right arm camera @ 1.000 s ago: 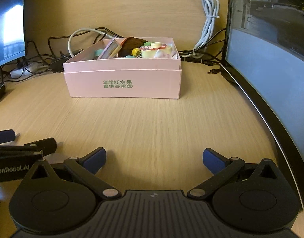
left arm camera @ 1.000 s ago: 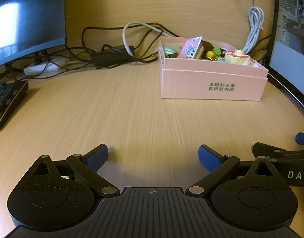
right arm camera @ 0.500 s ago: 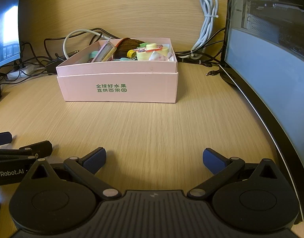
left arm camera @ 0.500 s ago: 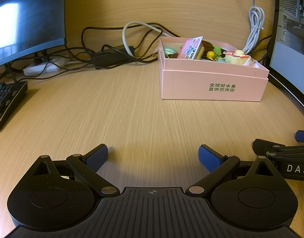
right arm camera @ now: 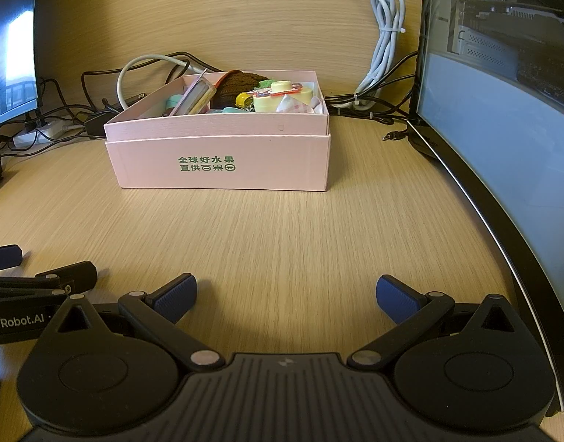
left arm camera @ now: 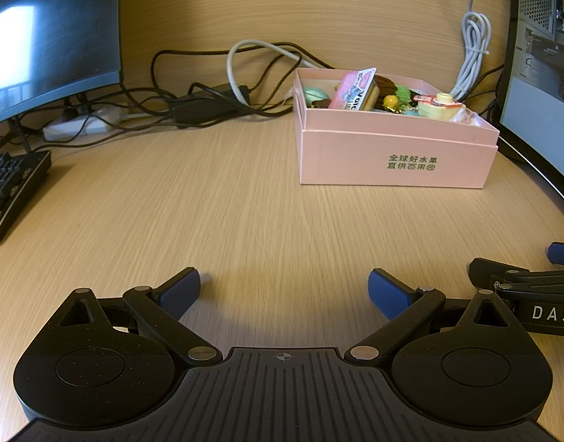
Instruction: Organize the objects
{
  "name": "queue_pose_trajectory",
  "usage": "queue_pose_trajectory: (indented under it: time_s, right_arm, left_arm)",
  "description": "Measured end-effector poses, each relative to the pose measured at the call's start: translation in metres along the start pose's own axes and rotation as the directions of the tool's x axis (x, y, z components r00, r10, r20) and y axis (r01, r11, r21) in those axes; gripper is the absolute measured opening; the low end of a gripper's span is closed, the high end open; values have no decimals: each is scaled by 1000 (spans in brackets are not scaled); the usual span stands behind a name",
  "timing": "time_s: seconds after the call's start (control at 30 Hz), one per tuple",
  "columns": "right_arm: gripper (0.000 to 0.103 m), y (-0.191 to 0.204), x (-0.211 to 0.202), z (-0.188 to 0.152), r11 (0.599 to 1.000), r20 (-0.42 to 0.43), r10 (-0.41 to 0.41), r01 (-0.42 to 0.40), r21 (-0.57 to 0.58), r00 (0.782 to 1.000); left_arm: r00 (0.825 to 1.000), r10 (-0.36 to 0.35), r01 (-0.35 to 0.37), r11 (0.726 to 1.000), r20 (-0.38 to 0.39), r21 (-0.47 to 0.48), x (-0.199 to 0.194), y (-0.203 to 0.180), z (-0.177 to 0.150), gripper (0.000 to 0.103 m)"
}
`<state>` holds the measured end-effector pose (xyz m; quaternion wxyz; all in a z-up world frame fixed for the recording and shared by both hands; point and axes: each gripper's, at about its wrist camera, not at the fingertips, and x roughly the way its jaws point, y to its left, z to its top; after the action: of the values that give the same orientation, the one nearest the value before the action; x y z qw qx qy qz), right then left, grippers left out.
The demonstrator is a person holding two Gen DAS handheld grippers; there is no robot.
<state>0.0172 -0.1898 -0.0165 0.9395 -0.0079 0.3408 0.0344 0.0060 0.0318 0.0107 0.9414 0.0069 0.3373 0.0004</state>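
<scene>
I am holding both tools low over the light wood-grain desk, side by side, and neither is carrying anything. The left gripper is standing with its blue-padded fingers spread wide over bare wood; the right gripper is spread just as wide and likewise empty. I judge that stance to be a ready posture ahead of a reach.

The open pink cardboard box with green printed characters is sitting well ahead of both tools, squarely in front of the right one and off to the right in the left view. It is packed with small items: a pink printed packet leaning upright against its neighbours, a brown knitted piece, a pale yellow round container and a teal rounded object. They are lying jumbled, several overlapping, so I cannot tell how deep the pile goes.

I am noting loose black cables behind the box, a bundled grey cable hanging on the back wall, and a curved monitor close on the right, which is limiting room on that side.
</scene>
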Motion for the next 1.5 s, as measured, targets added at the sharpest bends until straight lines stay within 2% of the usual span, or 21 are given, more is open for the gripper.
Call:
queue_pose_trajectory:
  time_s: [1.5]
  right_arm:
    - [103, 1, -1, 0, 1000, -2, -1, 1, 0, 1000]
  left_arm:
    - [1000, -6, 6, 1000, 2, -1, 1, 0, 0, 100]
